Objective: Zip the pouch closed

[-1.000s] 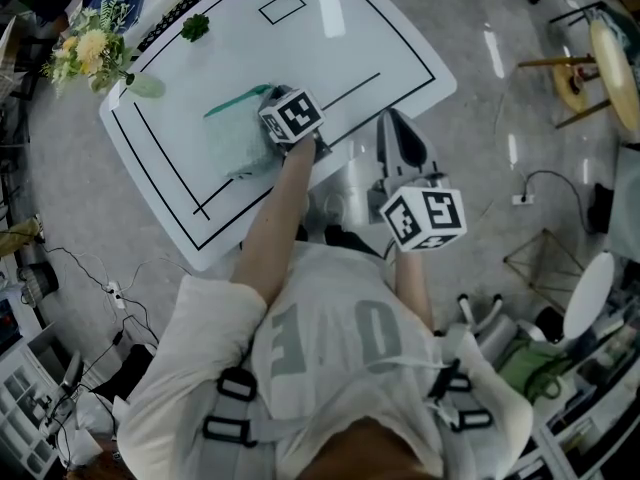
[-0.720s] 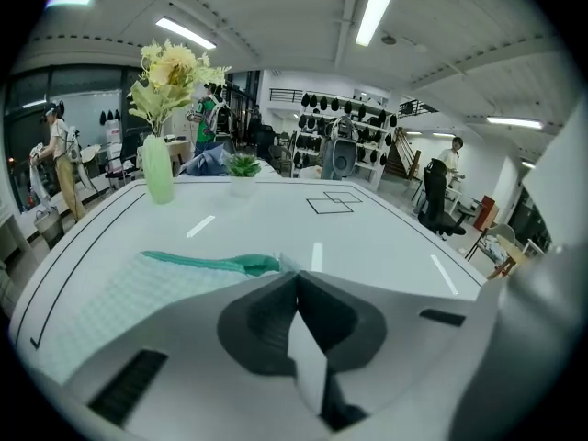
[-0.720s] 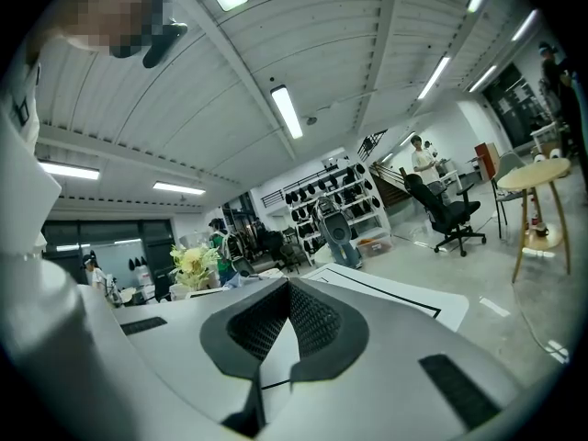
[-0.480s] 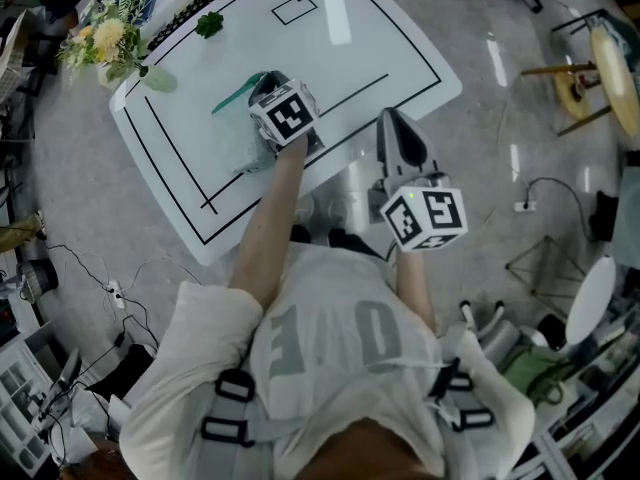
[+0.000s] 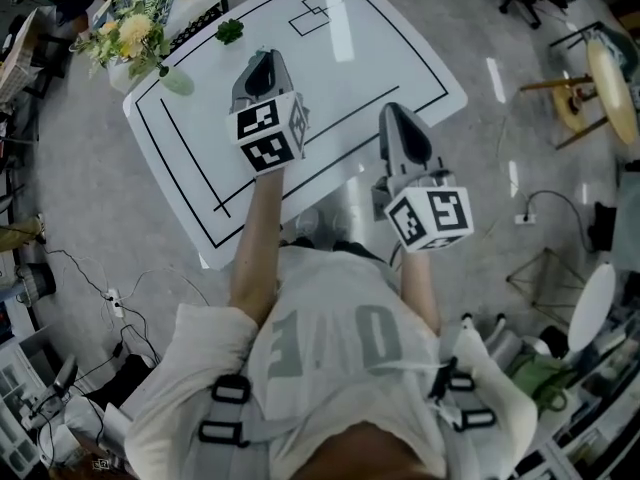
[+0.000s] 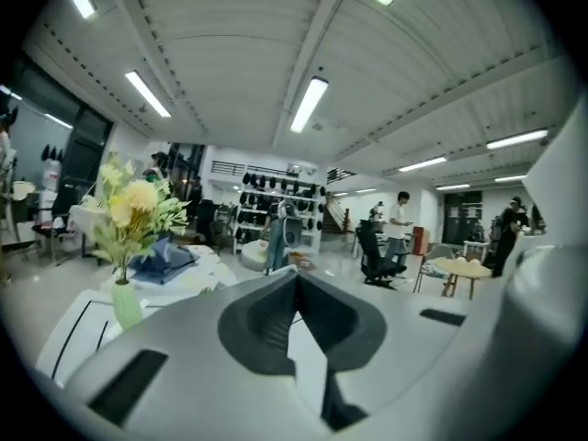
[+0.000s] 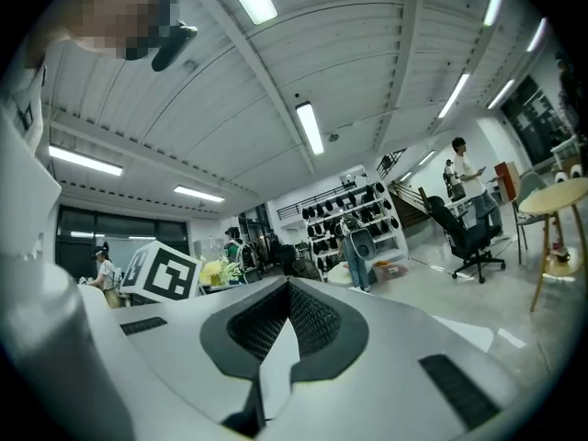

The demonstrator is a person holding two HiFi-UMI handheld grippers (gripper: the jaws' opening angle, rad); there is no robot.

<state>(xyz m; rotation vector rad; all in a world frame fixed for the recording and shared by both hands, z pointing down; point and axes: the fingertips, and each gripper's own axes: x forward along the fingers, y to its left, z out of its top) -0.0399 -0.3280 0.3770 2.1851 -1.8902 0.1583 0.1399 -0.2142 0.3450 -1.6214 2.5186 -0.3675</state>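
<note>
The pouch shows in no view; the raised left gripper covers the part of the white table (image 5: 380,58) where it lay. My left gripper (image 5: 258,63) is held high over the table, pointing nearly level, its jaws shut with nothing between them (image 6: 294,274). Beside the table's near right edge hangs my right gripper (image 5: 395,120), also shut and empty (image 7: 288,288). Both gripper views look out across the room, not at the table top. The left gripper's marker cube (image 7: 161,272) shows in the right gripper view.
A vase of yellow flowers (image 5: 130,38) (image 6: 133,219) stands at the table's far left corner, a small green sprig (image 5: 229,31) near it. Black lines mark the table top. Chairs, a round table (image 6: 464,266), cables and people stand around on the floor.
My left gripper has lifted from the teal pouch and risen well above the table, tilting to near level. The pouch is now hidden. The right gripper has drifted up a little.
</note>
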